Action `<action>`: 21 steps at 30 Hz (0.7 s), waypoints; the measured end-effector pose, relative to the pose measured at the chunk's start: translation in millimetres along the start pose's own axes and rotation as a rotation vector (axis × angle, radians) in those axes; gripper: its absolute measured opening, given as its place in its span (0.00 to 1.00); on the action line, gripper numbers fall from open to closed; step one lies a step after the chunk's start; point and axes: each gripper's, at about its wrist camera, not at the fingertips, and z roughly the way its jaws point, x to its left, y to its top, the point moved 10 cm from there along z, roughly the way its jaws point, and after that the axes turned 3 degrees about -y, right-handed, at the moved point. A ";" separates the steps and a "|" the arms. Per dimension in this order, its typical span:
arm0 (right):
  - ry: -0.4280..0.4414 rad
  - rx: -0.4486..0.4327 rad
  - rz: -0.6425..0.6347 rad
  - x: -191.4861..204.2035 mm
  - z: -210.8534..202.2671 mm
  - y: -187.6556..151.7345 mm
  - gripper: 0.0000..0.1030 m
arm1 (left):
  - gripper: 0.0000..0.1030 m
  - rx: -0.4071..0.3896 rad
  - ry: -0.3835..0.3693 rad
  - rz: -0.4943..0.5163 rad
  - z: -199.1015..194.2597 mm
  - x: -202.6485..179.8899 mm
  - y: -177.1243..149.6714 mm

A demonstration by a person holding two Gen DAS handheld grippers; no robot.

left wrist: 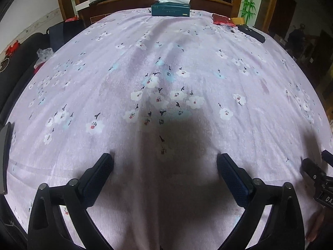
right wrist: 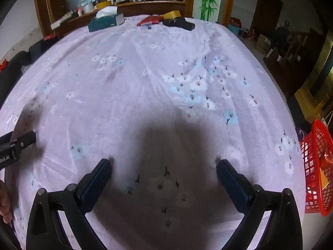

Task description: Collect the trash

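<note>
Both claws hang over the worktop (left wrist: 208, 66), which is draped in a lilac flowered cloth. The left claw (left wrist: 165, 162) stands wide open with nothing between its pads, and the right claw (right wrist: 164, 163) is spread just as wide and equally empty. A red mesh basket (right wrist: 318, 166) sits off the worktop's right edge with some scraps inside. At the far end lie a green tissue box (left wrist: 170, 9), a red packet (left wrist: 221, 19), a yellow tape roll (right wrist: 173, 14) and a black device (right wrist: 180, 24).
</note>
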 end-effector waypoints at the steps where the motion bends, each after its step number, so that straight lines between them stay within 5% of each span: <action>1: -0.004 0.003 0.001 -0.8 0.7 0.5 1.00 | 1.00 0.002 -0.001 0.000 0.6 0.0 0.3; 21: -0.010 0.005 -0.002 -1.1 0.7 -1.1 1.00 | 1.00 -0.019 -0.009 -0.001 3.2 2.1 4.2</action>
